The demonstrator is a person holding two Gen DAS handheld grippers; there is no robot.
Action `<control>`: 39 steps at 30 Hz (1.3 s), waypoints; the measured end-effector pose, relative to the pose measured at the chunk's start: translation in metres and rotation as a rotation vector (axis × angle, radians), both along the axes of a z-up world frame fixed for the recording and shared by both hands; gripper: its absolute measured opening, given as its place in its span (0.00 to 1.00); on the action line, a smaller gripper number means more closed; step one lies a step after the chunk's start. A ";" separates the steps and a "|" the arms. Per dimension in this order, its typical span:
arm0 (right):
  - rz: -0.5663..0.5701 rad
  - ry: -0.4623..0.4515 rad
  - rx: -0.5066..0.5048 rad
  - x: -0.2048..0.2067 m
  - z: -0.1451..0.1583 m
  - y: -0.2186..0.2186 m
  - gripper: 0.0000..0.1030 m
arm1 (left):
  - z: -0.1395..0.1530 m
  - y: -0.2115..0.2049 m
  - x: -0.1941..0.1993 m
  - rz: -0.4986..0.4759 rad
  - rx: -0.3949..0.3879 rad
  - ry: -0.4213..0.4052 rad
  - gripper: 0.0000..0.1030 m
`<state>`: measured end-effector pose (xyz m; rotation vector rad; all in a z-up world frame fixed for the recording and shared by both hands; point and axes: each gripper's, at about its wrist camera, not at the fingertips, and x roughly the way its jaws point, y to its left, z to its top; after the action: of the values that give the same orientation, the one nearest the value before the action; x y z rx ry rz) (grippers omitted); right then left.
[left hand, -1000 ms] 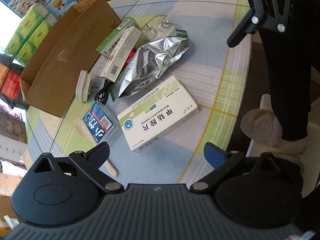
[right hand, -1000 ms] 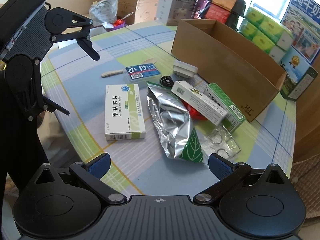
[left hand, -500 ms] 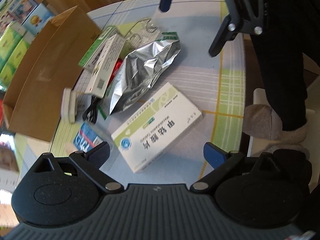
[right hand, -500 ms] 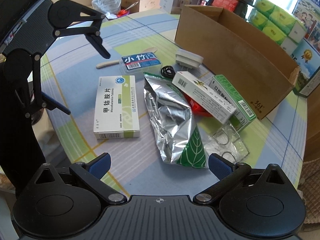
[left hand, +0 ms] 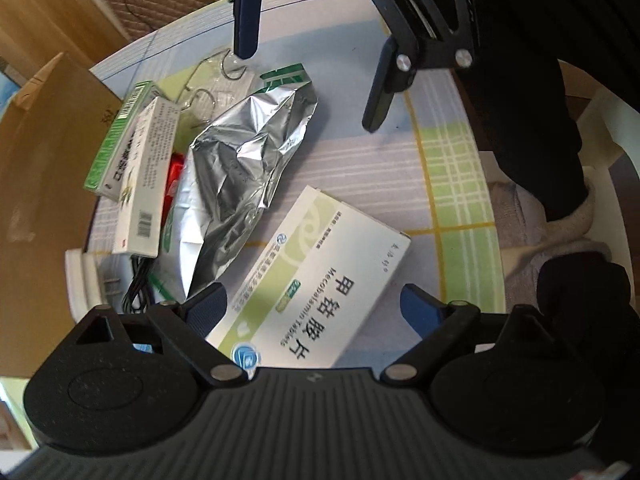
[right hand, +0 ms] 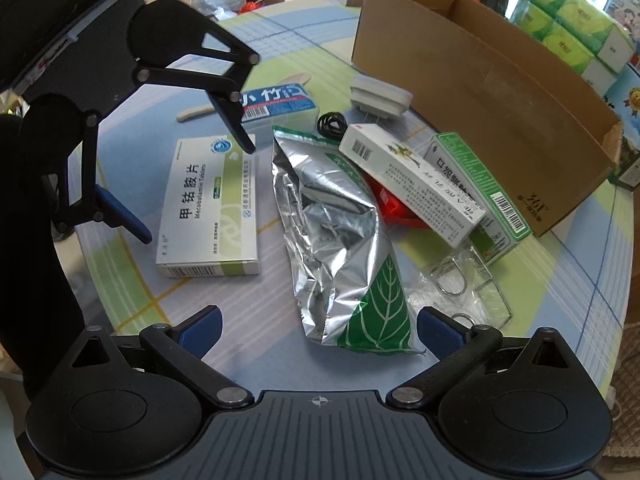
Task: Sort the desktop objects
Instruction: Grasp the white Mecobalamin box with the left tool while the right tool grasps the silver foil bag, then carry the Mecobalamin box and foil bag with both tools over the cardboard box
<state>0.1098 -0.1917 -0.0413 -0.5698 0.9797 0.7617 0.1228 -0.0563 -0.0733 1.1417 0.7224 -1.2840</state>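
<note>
A white and green medicine box (left hand: 320,280) lies flat on the checked tablecloth. My left gripper (left hand: 312,308) is open, one finger on either side of the box's near end; the same left gripper (right hand: 196,192) shows over the box (right hand: 212,208) in the right wrist view. A crumpled silver foil pouch (right hand: 336,240) with a green leaf print lies beside the box. My right gripper (right hand: 320,326) is open just short of the pouch's leaf end and holds nothing. In the left wrist view the right gripper (left hand: 312,56) hangs above the pouch (left hand: 240,176).
An open cardboard box (right hand: 480,80) stands at the back right. Before it lie a long white box (right hand: 412,184), a green box (right hand: 480,188), a red item (right hand: 392,204), a white plug (right hand: 380,96), a black cable (right hand: 332,122), a blue-labelled case (right hand: 276,100) and a clear packet of metal rings (right hand: 464,292).
My left gripper has come down and forward, so the medicine box now sits between its open fingers. My right gripper has moved in toward the foil pouch.
</note>
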 end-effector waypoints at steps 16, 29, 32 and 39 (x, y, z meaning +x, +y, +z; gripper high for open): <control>0.032 0.009 0.003 0.024 -0.013 0.008 0.98 | -0.011 -0.005 0.029 0.174 0.038 0.160 0.75; -0.041 0.047 -0.025 0.067 -0.034 0.042 0.73 | -0.017 0.019 0.038 0.569 -0.024 0.226 0.70; -0.076 0.043 -0.022 0.065 -0.030 0.043 0.59 | -0.018 0.022 0.039 0.617 -0.043 0.225 0.70; -0.246 0.152 0.020 0.047 -0.018 0.021 0.49 | -0.022 0.017 0.033 0.689 -0.068 0.224 0.72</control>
<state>0.1569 -0.1706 -0.0597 -0.3688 1.1577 0.5996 0.1557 -0.0390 -0.0952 0.6048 1.1104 -0.8388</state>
